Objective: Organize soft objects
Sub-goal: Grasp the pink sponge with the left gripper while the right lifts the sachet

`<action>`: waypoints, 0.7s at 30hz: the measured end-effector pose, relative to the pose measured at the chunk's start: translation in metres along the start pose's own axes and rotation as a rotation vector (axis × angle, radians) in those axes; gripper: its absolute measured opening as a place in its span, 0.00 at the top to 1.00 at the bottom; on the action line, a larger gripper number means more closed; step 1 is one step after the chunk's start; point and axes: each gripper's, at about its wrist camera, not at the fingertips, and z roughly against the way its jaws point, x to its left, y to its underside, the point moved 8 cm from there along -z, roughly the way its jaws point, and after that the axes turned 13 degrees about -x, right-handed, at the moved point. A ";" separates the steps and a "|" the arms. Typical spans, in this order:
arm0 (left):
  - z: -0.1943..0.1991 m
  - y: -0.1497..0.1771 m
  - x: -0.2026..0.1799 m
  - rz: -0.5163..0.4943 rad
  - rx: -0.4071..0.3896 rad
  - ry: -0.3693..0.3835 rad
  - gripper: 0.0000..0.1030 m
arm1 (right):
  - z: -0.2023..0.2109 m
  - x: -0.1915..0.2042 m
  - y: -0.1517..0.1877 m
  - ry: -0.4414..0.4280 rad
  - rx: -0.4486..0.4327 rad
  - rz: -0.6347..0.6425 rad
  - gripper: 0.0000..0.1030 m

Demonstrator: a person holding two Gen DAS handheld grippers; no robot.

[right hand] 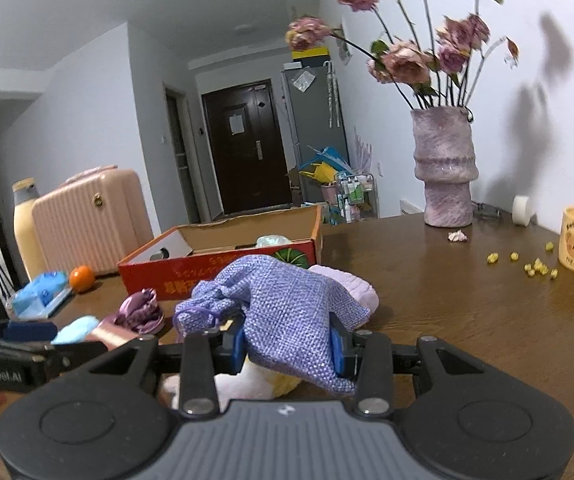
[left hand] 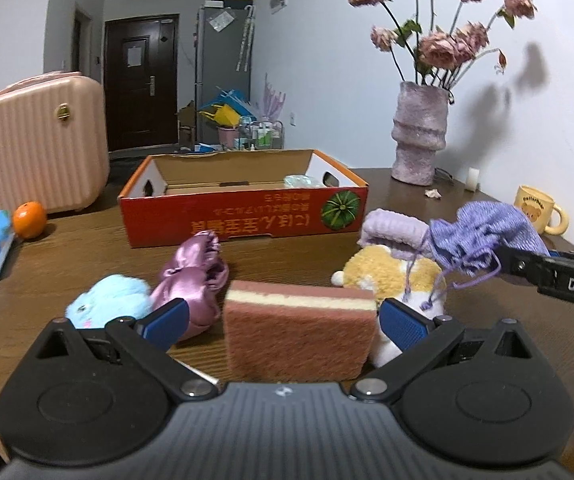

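Right wrist view: the right gripper (right hand: 287, 350) is clenched on the purple pouch (right hand: 287, 304), held up off the table (right hand: 467, 320) just short of the box (right hand: 223, 268), not yet over it. One pale item (right hand: 273, 241) already lies in the box, so by my judgement the sorting has barely begun. Left wrist view: the left gripper (left hand: 283, 322) stands released, its jaws spread either side of the sponge (left hand: 299, 332) without gripping it. Still on the table are the blue plush (left hand: 107, 300), satin pouch (left hand: 195, 280), yellow plush (left hand: 387, 272) and lilac cloth (left hand: 395, 232). An orange (left hand: 29, 219) and mug (left hand: 537, 208) sit well apart.
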 end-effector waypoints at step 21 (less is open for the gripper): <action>-0.041 0.004 -0.012 -0.051 0.003 -0.003 0.00 | -0.010 -0.019 0.016 0.048 0.035 -0.064 0.62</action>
